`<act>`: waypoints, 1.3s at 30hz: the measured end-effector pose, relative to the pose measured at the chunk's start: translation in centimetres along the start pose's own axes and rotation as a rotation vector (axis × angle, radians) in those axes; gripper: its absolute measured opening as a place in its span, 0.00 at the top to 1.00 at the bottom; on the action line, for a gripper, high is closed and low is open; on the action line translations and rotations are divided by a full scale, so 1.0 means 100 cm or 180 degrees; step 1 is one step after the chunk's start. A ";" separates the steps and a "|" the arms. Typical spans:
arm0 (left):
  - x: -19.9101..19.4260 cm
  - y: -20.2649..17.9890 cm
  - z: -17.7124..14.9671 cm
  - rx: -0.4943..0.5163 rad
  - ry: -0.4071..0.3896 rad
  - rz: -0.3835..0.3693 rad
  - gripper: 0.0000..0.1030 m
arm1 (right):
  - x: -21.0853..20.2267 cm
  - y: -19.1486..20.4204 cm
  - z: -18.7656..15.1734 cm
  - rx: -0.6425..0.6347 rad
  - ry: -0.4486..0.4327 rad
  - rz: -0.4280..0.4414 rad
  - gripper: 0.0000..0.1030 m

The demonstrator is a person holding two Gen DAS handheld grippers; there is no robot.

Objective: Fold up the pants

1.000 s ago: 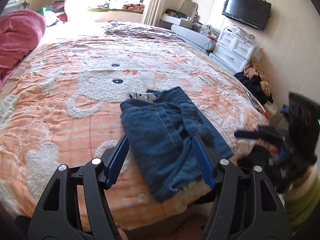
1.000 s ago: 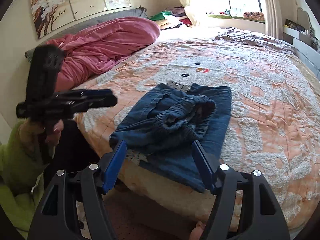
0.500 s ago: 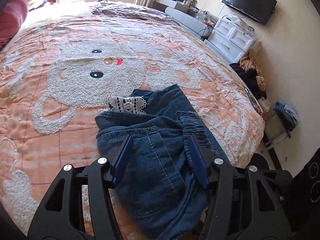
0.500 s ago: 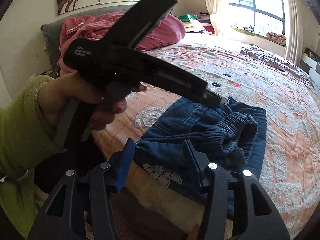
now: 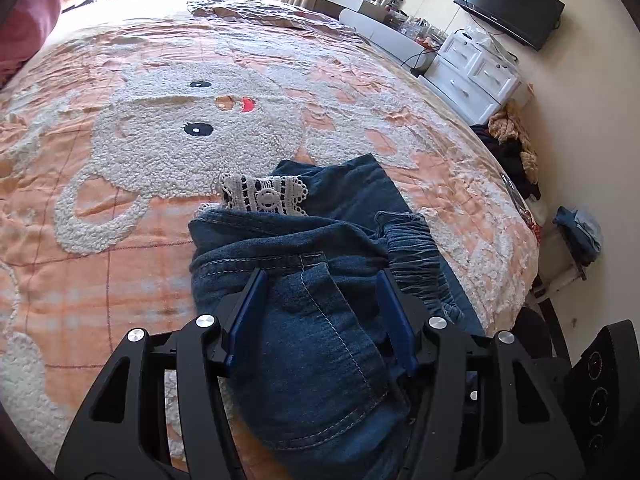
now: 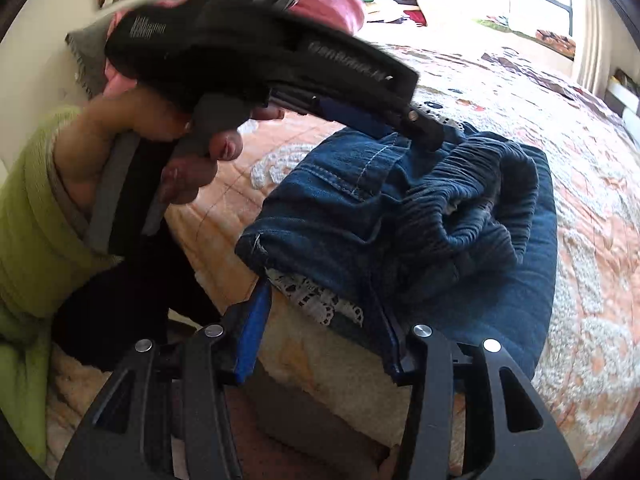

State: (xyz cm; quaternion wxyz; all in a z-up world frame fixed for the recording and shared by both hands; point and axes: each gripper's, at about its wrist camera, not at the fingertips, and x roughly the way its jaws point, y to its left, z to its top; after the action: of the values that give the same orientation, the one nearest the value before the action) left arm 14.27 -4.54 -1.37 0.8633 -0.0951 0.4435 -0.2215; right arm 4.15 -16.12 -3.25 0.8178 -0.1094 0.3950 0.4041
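Blue denim pants [image 5: 320, 360] lie folded into a thick bundle near the front edge of the bed, white lace trim [image 5: 264, 196] showing at their far end. My left gripper [image 5: 320, 304] straddles the top layers, its blue pads pressed into the bunched denim. The right wrist view shows the same pants [image 6: 460, 208], with lace [image 6: 316, 300] under the near corner. My right gripper [image 6: 326, 320] is at that near edge, its jaws closing on the denim and lace between them. The left gripper [image 6: 400, 124], held by a hand [image 6: 168, 128], reaches in from the left onto the pants.
An orange bedspread [image 5: 120, 240] with a white fleecy bear covers the bed. A pink blanket [image 6: 336, 0] is heaped at the headboard. To the right stand white drawers [image 5: 476, 72], a wall TV [image 5: 508, 4] and a clothes pile [image 5: 512, 140]. A green sleeve [image 6: 32, 208] fills the left.
Both grippers came down and forward onto the pants and their jaws narrowed around the denim. The hand with the left gripper swung in close across the right wrist view.
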 end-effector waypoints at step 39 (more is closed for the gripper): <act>-0.066 -0.027 -0.017 0.0119 -0.0389 0.0522 0.09 | -0.122 -0.086 -0.003 0.1125 -0.0908 -0.0733 0.11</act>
State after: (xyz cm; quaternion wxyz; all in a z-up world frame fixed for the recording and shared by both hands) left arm 8.70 -3.75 3.38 0.9056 -0.0557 0.3921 -0.1521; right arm 5.98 -28.84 4.34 0.9123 0.0491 0.3250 0.2443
